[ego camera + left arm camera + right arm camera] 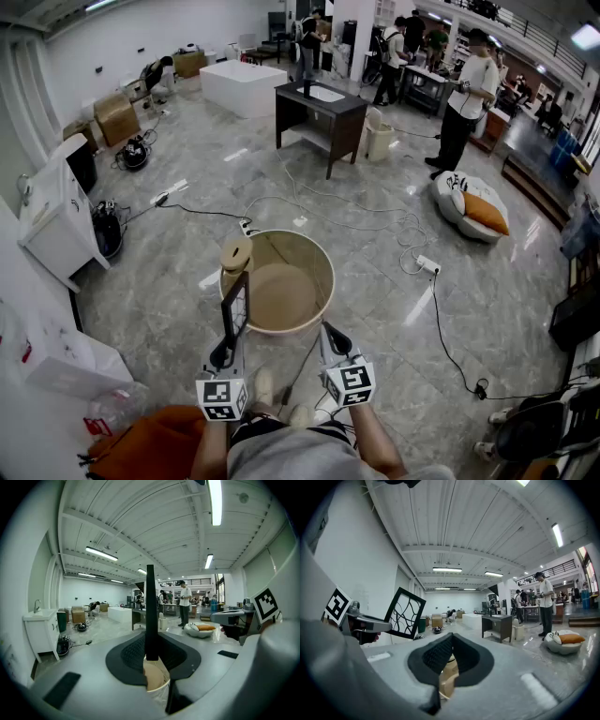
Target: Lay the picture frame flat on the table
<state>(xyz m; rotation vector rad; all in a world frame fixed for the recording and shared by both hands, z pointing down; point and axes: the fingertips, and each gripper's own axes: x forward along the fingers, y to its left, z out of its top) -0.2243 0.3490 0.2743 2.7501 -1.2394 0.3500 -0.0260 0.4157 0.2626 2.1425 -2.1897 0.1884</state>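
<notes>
The picture frame [235,307], black-edged with a branch-like pattern, stands upright above the left rim of the round beige table [323,274]. My left gripper [226,351] is shut on the frame's lower edge. In the left gripper view the frame [151,613] shows edge-on as a dark bar between the pads. My right gripper [331,332] hovers at the table's near right rim, shut, with nothing in it. The right gripper view shows its own jaws [450,639] closed, and the tilted frame [404,613] held up at the left.
A tan rounded jar [235,255] sits on the table's left side, just behind the frame. Cables and a power strip [428,264] lie on the floor. A dark desk [319,108], a white cabinet [58,220] and a floor cushion [473,208] stand further off, with people at the back.
</notes>
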